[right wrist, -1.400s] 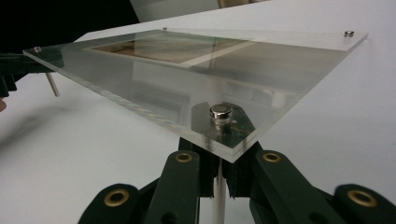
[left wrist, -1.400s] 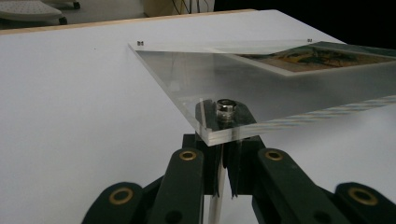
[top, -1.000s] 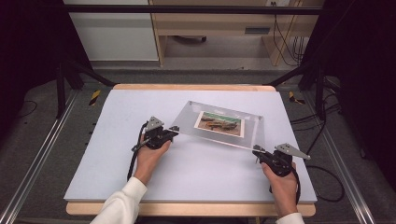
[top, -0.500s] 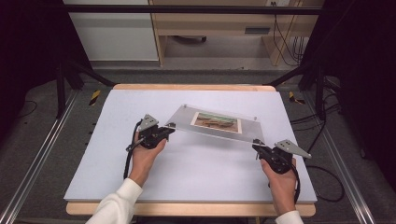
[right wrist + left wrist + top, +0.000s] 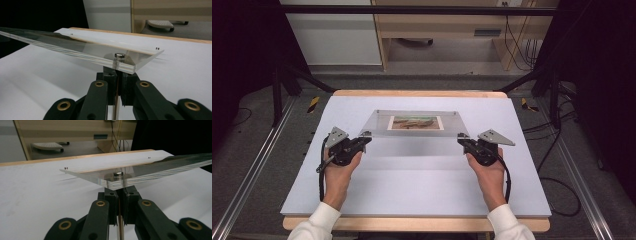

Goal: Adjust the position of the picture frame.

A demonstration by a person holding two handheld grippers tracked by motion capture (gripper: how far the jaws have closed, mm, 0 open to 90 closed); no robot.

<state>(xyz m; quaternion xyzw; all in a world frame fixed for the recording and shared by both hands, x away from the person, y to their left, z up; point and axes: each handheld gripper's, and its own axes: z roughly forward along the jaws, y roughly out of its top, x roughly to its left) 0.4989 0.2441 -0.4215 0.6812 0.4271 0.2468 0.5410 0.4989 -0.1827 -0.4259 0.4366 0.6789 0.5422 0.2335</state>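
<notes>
A clear acrylic photo frame (image 5: pixel 414 135) hangs tilted above the white table, its far edge lower than its near edge. A landscape photo (image 5: pixel 414 122) sits in its far half. My left gripper (image 5: pixel 364 137) is shut on the frame's near left corner, and my right gripper (image 5: pixel 462 138) is shut on the near right corner. In the left gripper view the jaws pinch the frame's edge (image 5: pixel 117 185) just below a small metal stud (image 5: pixel 118 174). In the right gripper view the frame's corner (image 5: pixel 125 66) is clamped under a matching stud (image 5: pixel 119 55).
A white mat (image 5: pixel 412 190) covers the table, with a wooden edge (image 5: pixel 412 93) at the back. Pale cabinets (image 5: pixel 332 35) stand beyond it. Yellow-marked items lie on the floor at left (image 5: pixel 313 103) and right (image 5: pixel 527 104). Cables (image 5: pixel 557 185) trail off the right side.
Both hands have shifted left, and the right one away from me, swinging the skewed frame square to the table's edge. Both grippers have kept their hold.
</notes>
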